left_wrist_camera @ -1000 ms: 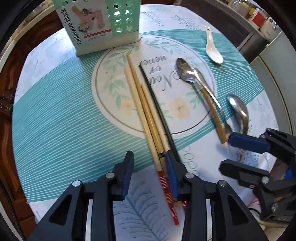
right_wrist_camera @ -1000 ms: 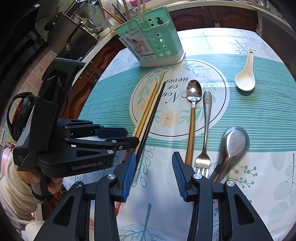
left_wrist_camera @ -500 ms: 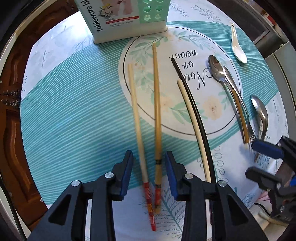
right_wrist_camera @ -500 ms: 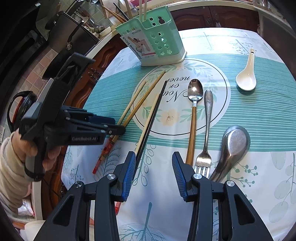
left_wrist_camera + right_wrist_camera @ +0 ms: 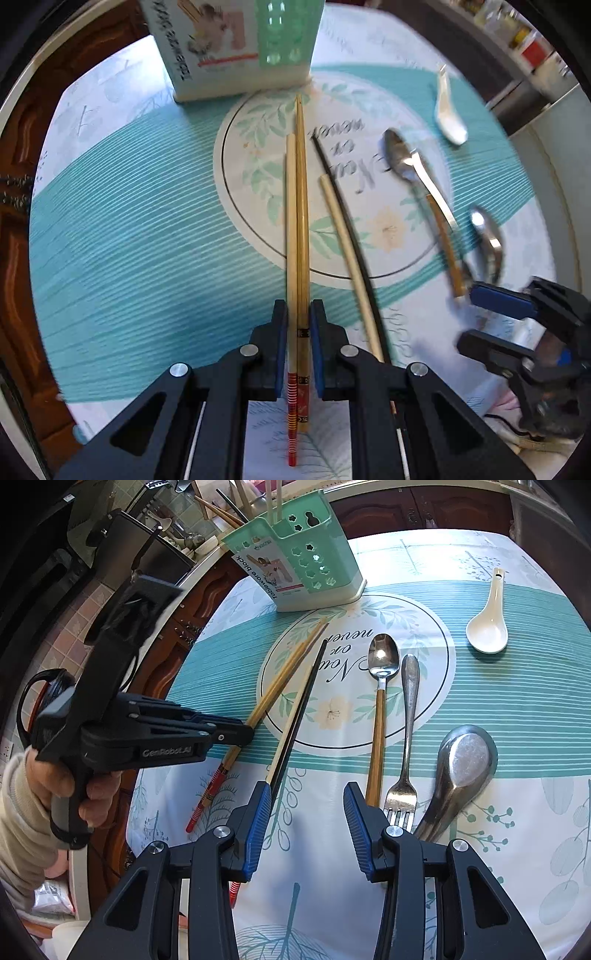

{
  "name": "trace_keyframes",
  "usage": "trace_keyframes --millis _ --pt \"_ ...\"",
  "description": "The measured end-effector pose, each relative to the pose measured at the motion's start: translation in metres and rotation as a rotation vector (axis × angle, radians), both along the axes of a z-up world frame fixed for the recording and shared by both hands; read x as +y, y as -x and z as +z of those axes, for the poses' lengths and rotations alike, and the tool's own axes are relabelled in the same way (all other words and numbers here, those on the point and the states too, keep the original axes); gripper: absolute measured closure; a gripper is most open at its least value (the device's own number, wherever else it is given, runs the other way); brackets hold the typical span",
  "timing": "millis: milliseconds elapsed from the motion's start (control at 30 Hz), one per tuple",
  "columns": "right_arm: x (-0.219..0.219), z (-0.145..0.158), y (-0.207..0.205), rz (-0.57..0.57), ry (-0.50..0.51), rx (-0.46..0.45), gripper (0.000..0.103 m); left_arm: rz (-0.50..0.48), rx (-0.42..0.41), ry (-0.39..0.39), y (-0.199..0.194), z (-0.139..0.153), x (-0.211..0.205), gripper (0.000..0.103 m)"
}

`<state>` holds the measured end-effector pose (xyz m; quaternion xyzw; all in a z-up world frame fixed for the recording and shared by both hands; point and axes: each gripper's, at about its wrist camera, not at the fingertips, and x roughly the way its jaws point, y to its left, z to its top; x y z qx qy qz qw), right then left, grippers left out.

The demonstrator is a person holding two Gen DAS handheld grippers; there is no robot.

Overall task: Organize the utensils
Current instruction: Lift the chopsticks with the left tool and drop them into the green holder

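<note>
My left gripper (image 5: 298,332) is shut on two wooden chopsticks (image 5: 297,221) with red ends, which point at the green tableware holder (image 5: 236,48). In the right wrist view the left gripper (image 5: 240,734) pinches the same pair of chopsticks (image 5: 280,679). A pale chopstick (image 5: 349,258) and a black chopstick (image 5: 340,206) lie on the tablecloth to their right. My right gripper (image 5: 306,823) is open and empty near the front edge, beside the gold-handled spoon (image 5: 380,686), fork (image 5: 406,731) and large steel spoon (image 5: 461,768).
The holder (image 5: 295,565) stands at the far side of the round table with several sticks in it. A white ceramic spoon (image 5: 487,624) lies at the far right. The table edge (image 5: 155,653) and dark wooden cabinets are on the left.
My left gripper has closed on the two red-ended chopsticks, bringing them together side by side. The pale and black chopsticks stay on the cloth. The right gripper has not moved.
</note>
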<state>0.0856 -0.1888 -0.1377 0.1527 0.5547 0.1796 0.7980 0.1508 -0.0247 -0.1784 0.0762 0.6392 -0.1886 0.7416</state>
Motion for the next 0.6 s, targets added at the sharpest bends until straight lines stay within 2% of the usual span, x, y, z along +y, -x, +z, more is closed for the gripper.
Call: trace_keyframes --millis 200,367,600 --pt "0.008 -0.001 -0.006 0.025 -0.021 0.01 0.061 0.037 -0.14 0.132 0.04 0.023 0.021 0.094" --pt "0.018 0.011 -0.014 0.032 -0.067 -0.016 0.061 0.073 -0.267 0.188 0.053 0.049 0.022 0.094" --pt "0.027 0.028 -0.012 0.056 -0.057 -0.061 0.061 0.118 -0.548 0.241 0.049 0.109 0.038 0.094"
